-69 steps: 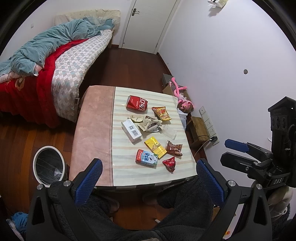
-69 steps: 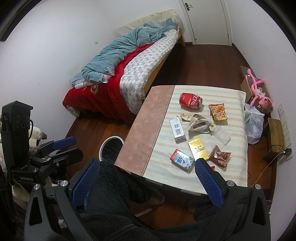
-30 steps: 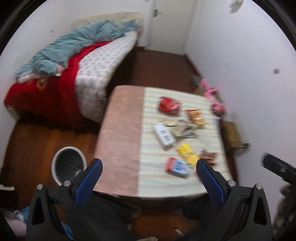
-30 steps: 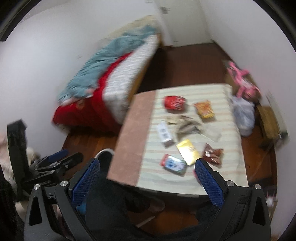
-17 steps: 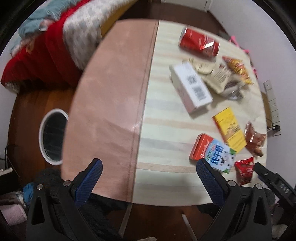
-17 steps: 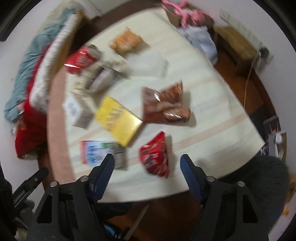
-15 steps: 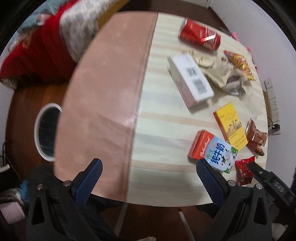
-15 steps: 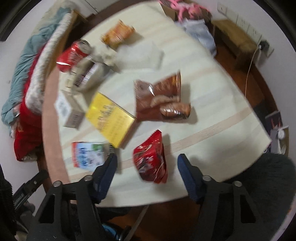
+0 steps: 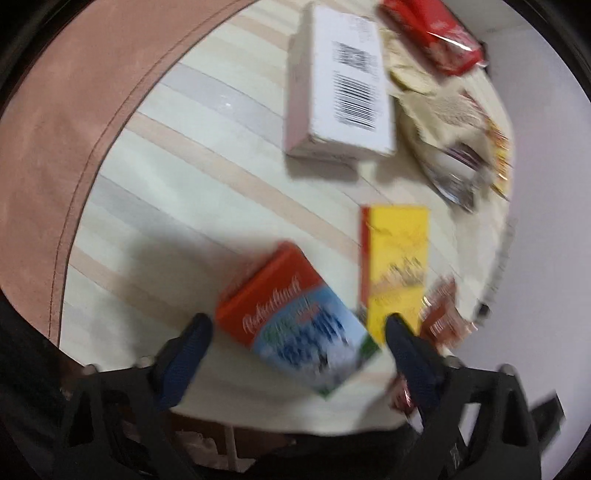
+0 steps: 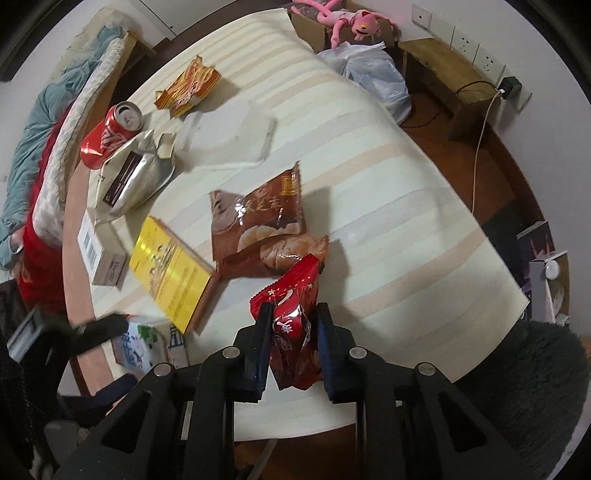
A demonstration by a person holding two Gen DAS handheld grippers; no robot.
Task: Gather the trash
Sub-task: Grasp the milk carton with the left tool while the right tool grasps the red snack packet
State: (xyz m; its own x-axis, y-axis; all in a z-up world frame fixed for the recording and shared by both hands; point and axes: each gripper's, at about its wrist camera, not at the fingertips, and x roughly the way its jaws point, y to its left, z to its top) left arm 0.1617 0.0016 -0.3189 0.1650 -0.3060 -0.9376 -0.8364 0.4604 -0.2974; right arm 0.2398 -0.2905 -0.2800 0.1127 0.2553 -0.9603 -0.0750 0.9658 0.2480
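Trash lies on a striped table [image 10: 369, 166]. My right gripper [image 10: 293, 314] points down at the near edge. Its jaws are closing, and both pads press a red snack packet [image 10: 291, 295]. In the blurred left wrist view my left gripper [image 9: 295, 328] straddles an orange and blue milk carton [image 9: 284, 310]. These jaws are closing too, with a small gap on each side of the carton. A yellow box [image 9: 397, 258] lies beside it, and behind that a white barcoded box [image 9: 343, 85] and a red can [image 10: 109, 134]. A brown snack bag [image 10: 258, 218] lies just beyond the red packet.
Farther back on the table are a silver-beige bag [image 10: 129, 173], a clear wrapper [image 10: 229, 136] and an orange packet [image 10: 188, 86]. A white plastic bag [image 10: 376, 77], a pink toy [image 10: 347, 18] and a wooden stool [image 10: 443, 70] are on the floor beyond. A bed [image 10: 55, 110] stands at the left.
Both grippers have dropped from high above the room down to the table's near edge. The right jaws have narrowed onto the red packet. The left jaws have narrowed around the milk carton.
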